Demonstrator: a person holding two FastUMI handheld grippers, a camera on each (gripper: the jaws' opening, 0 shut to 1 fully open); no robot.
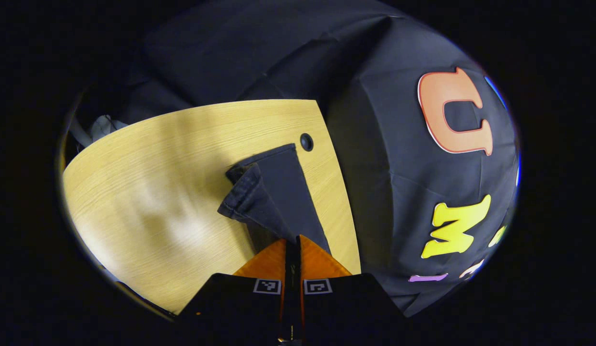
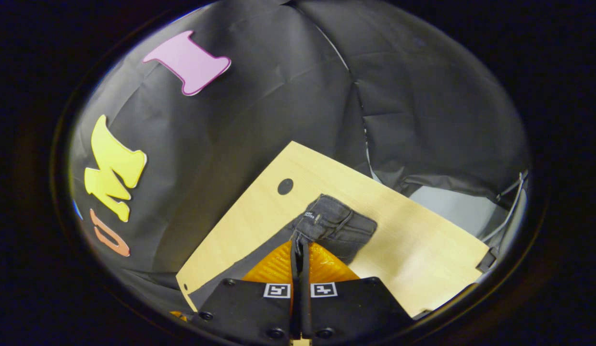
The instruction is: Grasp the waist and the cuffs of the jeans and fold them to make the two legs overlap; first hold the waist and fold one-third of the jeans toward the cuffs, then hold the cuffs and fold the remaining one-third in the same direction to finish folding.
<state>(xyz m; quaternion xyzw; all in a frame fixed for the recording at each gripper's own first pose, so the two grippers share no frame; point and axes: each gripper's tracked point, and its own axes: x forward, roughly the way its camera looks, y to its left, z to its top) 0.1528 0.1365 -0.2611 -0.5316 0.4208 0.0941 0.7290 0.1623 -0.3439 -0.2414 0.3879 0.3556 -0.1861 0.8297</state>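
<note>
Jeans (image 1: 273, 192) lifted off wooden surface (image 1: 158, 192). My left tool (image 1: 292, 242) pinches cuffs, my right tool (image 2: 300, 247) pinches waist (image 2: 334, 223), both closed tight on cloth. I guess: keep both hands level, lay one leg on other. Right gripper view shows waist; left gripper view shows cuffs (image 1: 247, 180).

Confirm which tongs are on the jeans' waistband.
The right tongs: belt loops and a label patch sit just past their tips. The left tongs pinch plain denim.
</note>
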